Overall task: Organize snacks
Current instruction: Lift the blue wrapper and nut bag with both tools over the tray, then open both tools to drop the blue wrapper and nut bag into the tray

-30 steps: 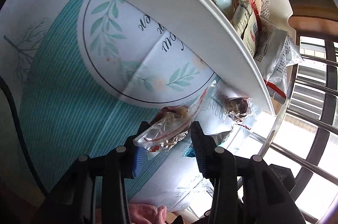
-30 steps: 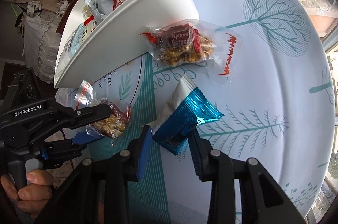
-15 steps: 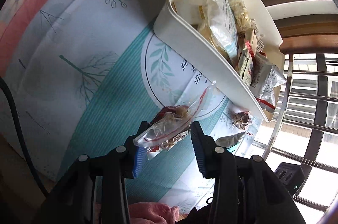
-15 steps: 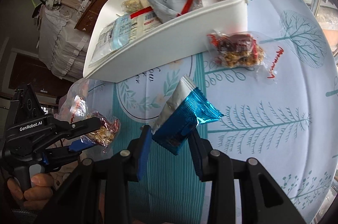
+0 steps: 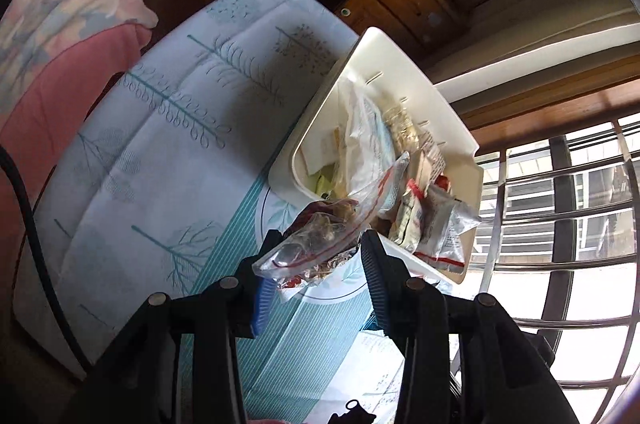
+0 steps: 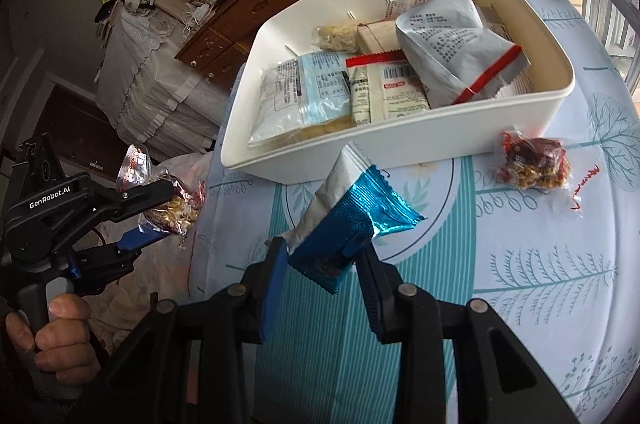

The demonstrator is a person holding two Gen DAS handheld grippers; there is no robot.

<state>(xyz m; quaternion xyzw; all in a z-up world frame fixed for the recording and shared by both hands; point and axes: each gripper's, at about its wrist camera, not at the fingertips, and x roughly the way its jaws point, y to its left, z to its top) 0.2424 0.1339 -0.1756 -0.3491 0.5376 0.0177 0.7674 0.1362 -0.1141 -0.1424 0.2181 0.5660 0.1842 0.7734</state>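
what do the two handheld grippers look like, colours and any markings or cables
Both are black plastic linkage frames with round silver pivot bolts. The right gripper has blue ribbed pads on its fingers. The left gripper has a blue pad too, white "GenRobot.AI" lettering on its body and a grey handle. A black cable runs beside it.

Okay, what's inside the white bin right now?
The white bin holds several snack packets: a grey bag with a red strip, a pale blue-and-clear packet, a white barcode packet and a small yellowish one. Whatever lies beneath them is covered.
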